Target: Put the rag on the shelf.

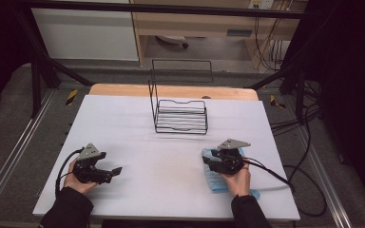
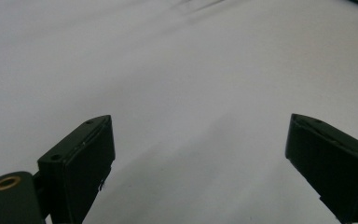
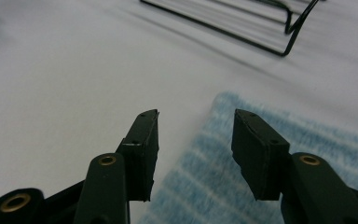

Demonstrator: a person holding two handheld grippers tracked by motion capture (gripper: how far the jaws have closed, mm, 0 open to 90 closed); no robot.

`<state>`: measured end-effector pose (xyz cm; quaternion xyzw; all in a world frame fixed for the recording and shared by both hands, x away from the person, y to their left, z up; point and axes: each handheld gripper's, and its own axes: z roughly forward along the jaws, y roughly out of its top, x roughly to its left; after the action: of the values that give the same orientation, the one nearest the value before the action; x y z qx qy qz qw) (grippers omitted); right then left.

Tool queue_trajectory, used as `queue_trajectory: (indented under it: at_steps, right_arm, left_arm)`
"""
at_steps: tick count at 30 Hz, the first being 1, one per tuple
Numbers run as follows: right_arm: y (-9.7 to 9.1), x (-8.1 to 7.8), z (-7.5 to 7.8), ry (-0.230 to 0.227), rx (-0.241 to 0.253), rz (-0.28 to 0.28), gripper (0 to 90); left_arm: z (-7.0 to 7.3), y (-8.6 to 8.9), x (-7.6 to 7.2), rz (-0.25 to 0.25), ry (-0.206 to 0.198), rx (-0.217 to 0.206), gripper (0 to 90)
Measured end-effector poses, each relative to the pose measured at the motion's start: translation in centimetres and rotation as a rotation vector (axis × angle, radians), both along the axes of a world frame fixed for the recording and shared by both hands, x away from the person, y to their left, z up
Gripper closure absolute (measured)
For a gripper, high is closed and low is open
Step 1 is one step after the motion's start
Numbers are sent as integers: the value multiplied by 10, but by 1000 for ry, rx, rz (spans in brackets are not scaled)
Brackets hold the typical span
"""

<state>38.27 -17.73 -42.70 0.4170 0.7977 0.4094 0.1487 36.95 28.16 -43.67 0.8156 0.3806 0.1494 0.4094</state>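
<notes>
Black jaws of my right gripper (image 3: 195, 140) stand part open right at the lens, nothing pinched between them, the near left corner of the blue striped cloth (image 3: 279, 154) lying under and just past them. From the high view that cloth (image 1: 212, 176) sits flat at the near right of the white table (image 1: 171, 190), partly under my right hand (image 1: 237, 179). My left gripper (image 2: 198, 154) hovers at the near left, jaws spread wide over bare tabletop and holding nothing.

Judging by the pose, the step in hand is getting a fresh grip on the cloth. I'd come down on the corner edge, one pad under the fold if I can, and close firmly: soft fabric slips out of a shallow pinch. I'd bring the left gripper across to take a second corner so it doesn't sag.

The cloth looks fluffy, a terry-like weave in pale blue and white bands, limp and thin. Black wire rack (image 1: 180, 116) at the far middle: rigid thin rods, open box shape, well apart from the cloth.
</notes>
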Motion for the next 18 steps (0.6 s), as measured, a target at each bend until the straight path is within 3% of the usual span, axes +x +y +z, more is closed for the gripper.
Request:
queue_trajectory:
  at_steps: [6, 12, 18]
  right_arm:
    - [0, -16, -16, 53, -67, 3, 558]
    - [3, -14, -20, 60, -99, -26, 747]
    - [4, -12, -19, 85, -83, -71, 856]
  left_arm:
    - [1, -1, -1, -4, -1, 4, 82]
    - [0, -1, -1, -5, 0, 1, 82]
    - [1, -1, -1, -6, 1, 1, 83]
